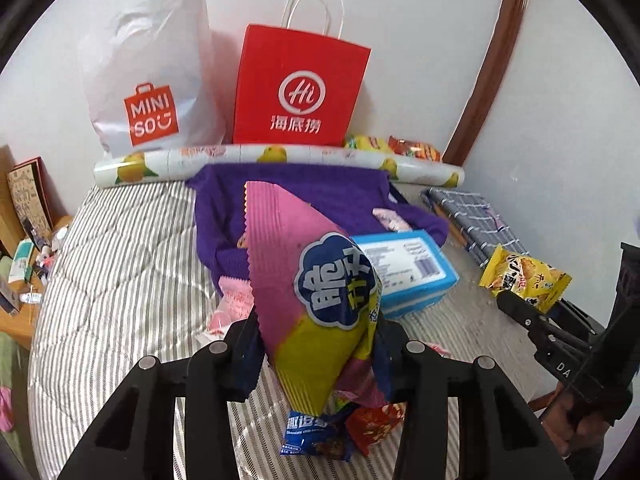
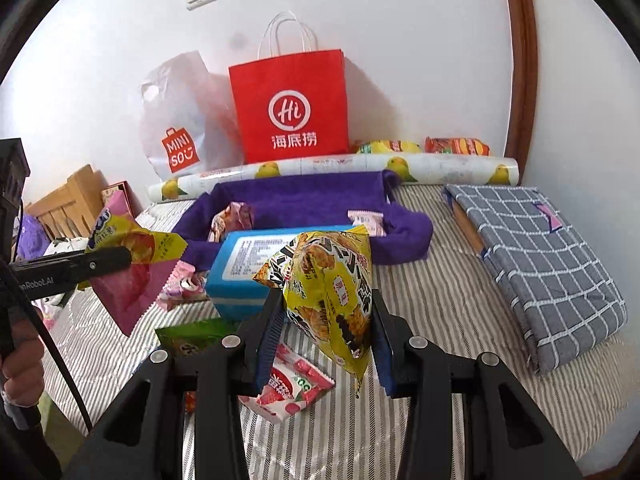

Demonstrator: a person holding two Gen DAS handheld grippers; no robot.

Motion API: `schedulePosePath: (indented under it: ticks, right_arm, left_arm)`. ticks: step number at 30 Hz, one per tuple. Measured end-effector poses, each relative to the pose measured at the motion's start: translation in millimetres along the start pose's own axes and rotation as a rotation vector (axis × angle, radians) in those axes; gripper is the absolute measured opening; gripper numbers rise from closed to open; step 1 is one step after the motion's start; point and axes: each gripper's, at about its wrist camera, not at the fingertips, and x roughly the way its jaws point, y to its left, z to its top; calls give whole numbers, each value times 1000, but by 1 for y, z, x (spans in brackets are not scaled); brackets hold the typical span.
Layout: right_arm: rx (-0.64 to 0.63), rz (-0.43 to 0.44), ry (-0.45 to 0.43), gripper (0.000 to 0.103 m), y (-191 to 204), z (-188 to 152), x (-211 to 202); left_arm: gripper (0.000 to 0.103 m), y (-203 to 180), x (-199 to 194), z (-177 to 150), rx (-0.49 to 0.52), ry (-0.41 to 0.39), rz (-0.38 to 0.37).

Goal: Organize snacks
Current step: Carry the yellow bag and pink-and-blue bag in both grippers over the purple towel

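Note:
My left gripper [image 1: 316, 344] is shut on a pink and yellow snack bag [image 1: 304, 280], held up off the striped bed. The same bag [image 2: 132, 256] shows at the left of the right wrist view, clamped in the left gripper [image 2: 124, 258]. My right gripper [image 2: 326, 328] is shut on a yellow and black snack packet [image 2: 328, 280], also lifted; that packet [image 1: 524, 278] appears at the right of the left wrist view in the right gripper [image 1: 508, 300]. A purple fabric basket [image 2: 304, 200] with small snack packs lies beyond. Loose packets [image 1: 320, 432] lie under the left gripper, and a red one [image 2: 292, 388] under the right.
A blue tissue box [image 2: 240, 264] sits in front of the purple basket. Against the wall stand a red paper bag [image 2: 292, 112], a white plastic bag [image 2: 180, 128] and a lemon-print roll [image 2: 332, 170]. A grey checked cloth [image 2: 540, 264] covers books at right. A hand [image 2: 22, 364] holds the left tool.

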Motion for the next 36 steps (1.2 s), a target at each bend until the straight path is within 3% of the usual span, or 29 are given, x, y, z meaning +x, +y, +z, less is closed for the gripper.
schedulePosePath:
  ticks: [8, 18, 32, 36]
  right_arm:
    - [-2, -17, -33, 41, -1, 26, -7]
    - [15, -23, -62, 41, -11, 73, 5]
    - [8, 18, -73, 41, -21, 129, 57]
    - [-12, 34, -67, 41, -17, 141, 76]
  left_arm:
    - [42, -19, -7, 35, 37, -15, -16]
    - [42, -33, 12, 70, 57, -37, -20]
    - [42, -5, 49, 101, -10, -49, 12]
    - [42, 3, 58, 112, -20, -52, 52]
